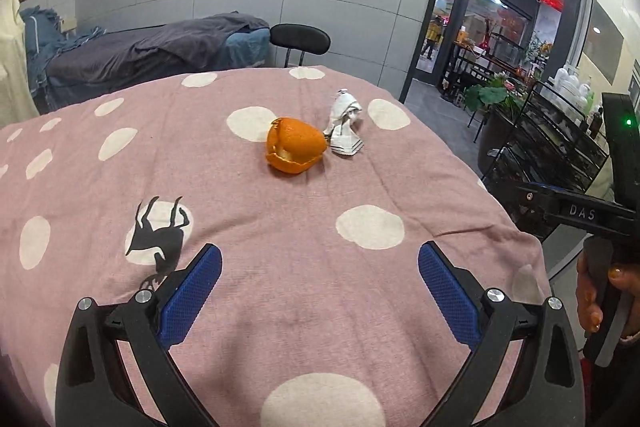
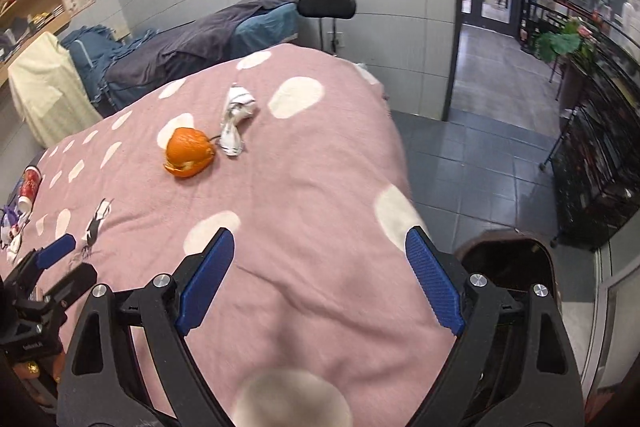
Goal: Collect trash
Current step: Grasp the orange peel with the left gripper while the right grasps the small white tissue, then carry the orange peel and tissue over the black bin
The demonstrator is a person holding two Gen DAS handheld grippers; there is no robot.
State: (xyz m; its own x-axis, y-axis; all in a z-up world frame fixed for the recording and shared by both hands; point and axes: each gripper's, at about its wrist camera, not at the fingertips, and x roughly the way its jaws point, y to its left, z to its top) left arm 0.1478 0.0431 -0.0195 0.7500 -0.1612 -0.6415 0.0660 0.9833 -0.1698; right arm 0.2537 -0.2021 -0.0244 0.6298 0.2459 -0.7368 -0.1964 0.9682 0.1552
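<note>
An orange peel (image 1: 295,146) lies on the pink dotted tablecloth (image 1: 280,227), with a crumpled white wrapper (image 1: 345,125) touching its right side. Both also show in the right wrist view, the peel (image 2: 189,151) and the wrapper (image 2: 236,121). My left gripper (image 1: 320,269) is open and empty, well short of the peel. My right gripper (image 2: 320,255) is open and empty over the table's near right part. A red cup (image 2: 29,185) lies on its side at the far left, next to purple and white scraps (image 2: 10,227).
A dark bin (image 2: 508,263) stands on the floor by the table's right edge, below my right gripper. A black chair (image 1: 300,41) and a covered bed (image 1: 160,51) are behind the table. Black shelving (image 2: 600,155) with plants lines the right side.
</note>
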